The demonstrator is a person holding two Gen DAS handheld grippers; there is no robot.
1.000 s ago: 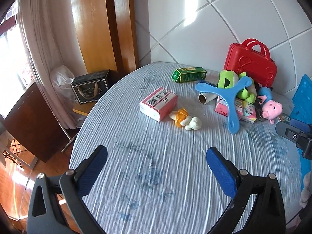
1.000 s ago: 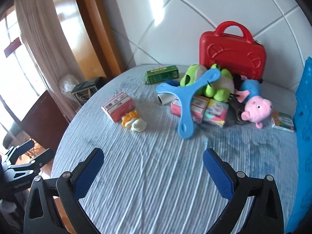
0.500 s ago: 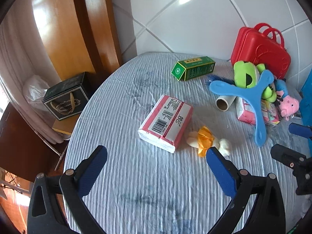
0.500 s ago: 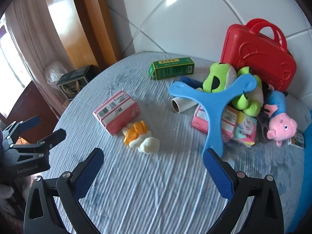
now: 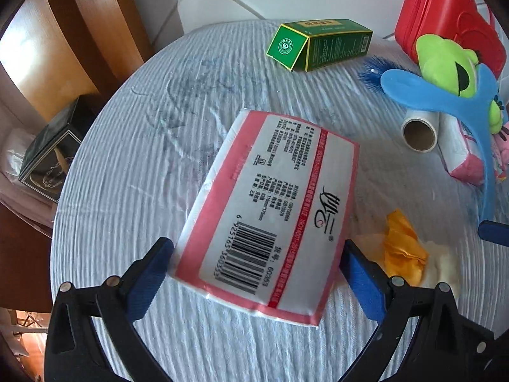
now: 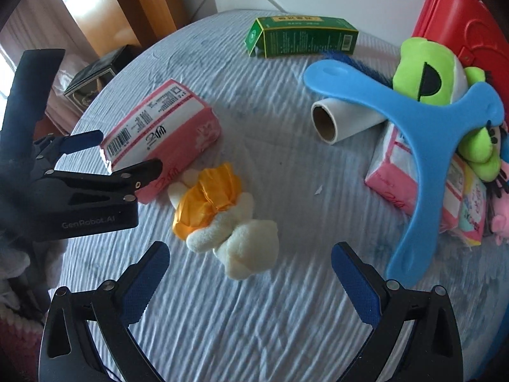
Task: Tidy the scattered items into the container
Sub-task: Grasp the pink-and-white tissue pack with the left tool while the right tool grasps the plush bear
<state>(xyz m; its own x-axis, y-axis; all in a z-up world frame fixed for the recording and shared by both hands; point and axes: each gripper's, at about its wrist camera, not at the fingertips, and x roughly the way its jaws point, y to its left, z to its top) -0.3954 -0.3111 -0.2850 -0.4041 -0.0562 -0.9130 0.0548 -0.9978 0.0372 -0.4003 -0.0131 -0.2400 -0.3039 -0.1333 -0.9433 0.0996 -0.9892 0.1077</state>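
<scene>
A pink and white tissue pack [image 5: 270,213] lies on the round table, also in the right wrist view [image 6: 159,137]. My left gripper [image 5: 254,273] is open, its fingers straddling the pack's near end; it shows in the right wrist view [image 6: 121,152]. My right gripper [image 6: 251,280] is open and empty, just in front of a small cream plush with an orange cloth [image 6: 222,216], which also lies beside the pack in the left wrist view [image 5: 410,251]. A red case [image 6: 467,22] stands at the back right.
A green box [image 6: 302,36], a cardboard roll [image 6: 340,121], a blue three-armed toy [image 6: 423,130], a green frog plush [image 6: 426,73] and more tissue packs [image 6: 400,178] crowd the right side. A dark box [image 5: 51,156] sits beyond the table's left edge.
Both grippers moved forward and down. The left now straddles the tissue pack; the right has come close to the cream plush. Jaws stayed open.
</scene>
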